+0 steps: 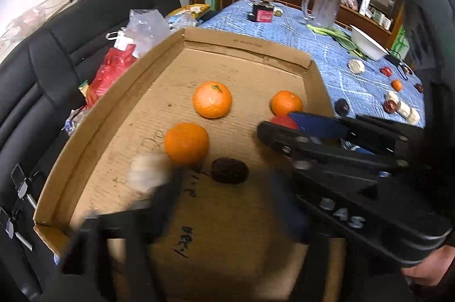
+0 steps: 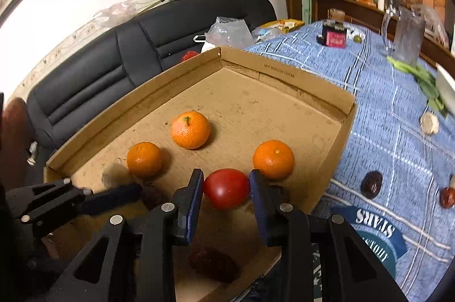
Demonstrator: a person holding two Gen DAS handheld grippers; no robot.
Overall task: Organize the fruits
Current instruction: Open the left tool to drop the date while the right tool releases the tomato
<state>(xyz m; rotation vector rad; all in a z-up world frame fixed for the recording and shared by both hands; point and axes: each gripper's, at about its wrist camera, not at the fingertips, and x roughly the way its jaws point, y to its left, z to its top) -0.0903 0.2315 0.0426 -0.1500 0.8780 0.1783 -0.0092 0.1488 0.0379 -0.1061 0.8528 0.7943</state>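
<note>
The right tool [image 2: 226, 189] grips a red fruit [image 2: 226, 188] low over the box's [image 2: 345, 114] near right corner; next, release it. The left tool [image 1: 224, 205] is released, holding nothing.

Red tomato [image 2: 226, 188] seemingly clamped in right tool [image 2: 226, 189] above cardboard tray [image 2: 284, 80]

blurred: left claw [image 1: 216, 205], pale lump [image 1: 148, 174] | half-hidden: red fruit [image 1: 283, 121] behind right claw [image 1: 287, 128]

Right black two-finger gripper [image 2: 226, 192] angled downward, blue-padded jaws closed against a held round red fruit [image 2: 226, 188]; left black gripper [image 1: 224, 188] angled downward alongside, blurred jaws spread apart, gripping nothing.
</note>
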